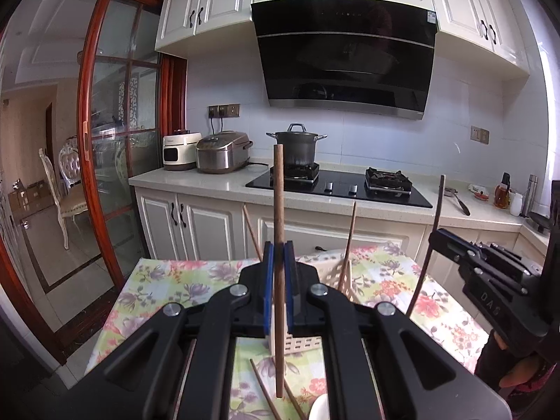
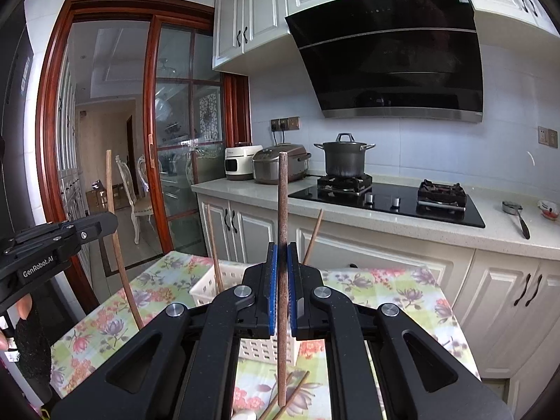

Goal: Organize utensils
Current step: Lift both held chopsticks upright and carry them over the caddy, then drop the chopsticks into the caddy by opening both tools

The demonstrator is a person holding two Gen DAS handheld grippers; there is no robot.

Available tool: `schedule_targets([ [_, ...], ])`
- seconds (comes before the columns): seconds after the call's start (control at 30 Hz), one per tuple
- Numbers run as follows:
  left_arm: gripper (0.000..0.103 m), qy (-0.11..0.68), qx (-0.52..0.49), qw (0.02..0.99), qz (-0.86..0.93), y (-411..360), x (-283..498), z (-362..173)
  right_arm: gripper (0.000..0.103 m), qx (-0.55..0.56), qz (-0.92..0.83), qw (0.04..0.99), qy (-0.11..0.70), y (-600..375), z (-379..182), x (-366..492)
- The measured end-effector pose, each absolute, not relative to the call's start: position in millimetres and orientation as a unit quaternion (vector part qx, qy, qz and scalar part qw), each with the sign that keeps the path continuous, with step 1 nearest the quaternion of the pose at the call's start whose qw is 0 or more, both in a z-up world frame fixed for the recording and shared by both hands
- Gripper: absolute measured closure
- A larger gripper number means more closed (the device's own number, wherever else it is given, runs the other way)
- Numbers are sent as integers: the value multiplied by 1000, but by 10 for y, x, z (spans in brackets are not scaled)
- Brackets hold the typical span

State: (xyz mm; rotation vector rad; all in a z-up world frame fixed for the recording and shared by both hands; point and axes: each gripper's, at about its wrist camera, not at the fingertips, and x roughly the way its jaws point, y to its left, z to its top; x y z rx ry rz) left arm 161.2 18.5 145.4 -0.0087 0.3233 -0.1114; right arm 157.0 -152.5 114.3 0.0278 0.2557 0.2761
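Note:
My left gripper [image 1: 279, 259] is shut on a brown wooden chopstick [image 1: 279, 210] and holds it upright above the floral tablecloth. My right gripper [image 2: 282, 262] is shut on another upright chopstick [image 2: 282, 203]. A white slotted basket [image 2: 224, 276] stands on the table just beyond both grippers, with two chopsticks [image 2: 214, 245] leaning in it. The basket also shows in the left wrist view [image 1: 334, 273]. Loose chopsticks [image 1: 262, 388] lie on the cloth below my grippers. The right gripper [image 1: 441, 241] shows at the right of the left view; the left gripper [image 2: 98, 225] shows at the left of the right view.
The table with the floral cloth [image 1: 175, 280] ends at white kitchen cabinets [image 1: 196, 224]. The counter holds two rice cookers [image 1: 224, 152], a pot [image 1: 297, 147] on a black hob and a spatula [image 2: 518, 215]. A white object [image 1: 320, 407] lies at the bottom edge.

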Motion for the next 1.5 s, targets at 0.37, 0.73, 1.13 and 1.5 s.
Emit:
schedule_targets([
  [0.37, 97, 135, -33, 989, -47, 174, 2235, 2103, 97, 45, 151, 982, 108, -1423, 1545, 2164],
  [0.73, 97, 168, -59, 983, -45, 170, 2902, 1868, 97, 40, 152, 980, 124, -1282, 1345, 2667],
  [1.13, 92, 278, -63, 956, -67, 187, 3228, 1134, 87, 43, 170, 961, 213, -1186, 919, 2979],
  [1.5, 39, 243, -58, 968, -8, 395, 2924, 1050, 58, 39, 147, 968, 200, -1378, 795, 2728],
])
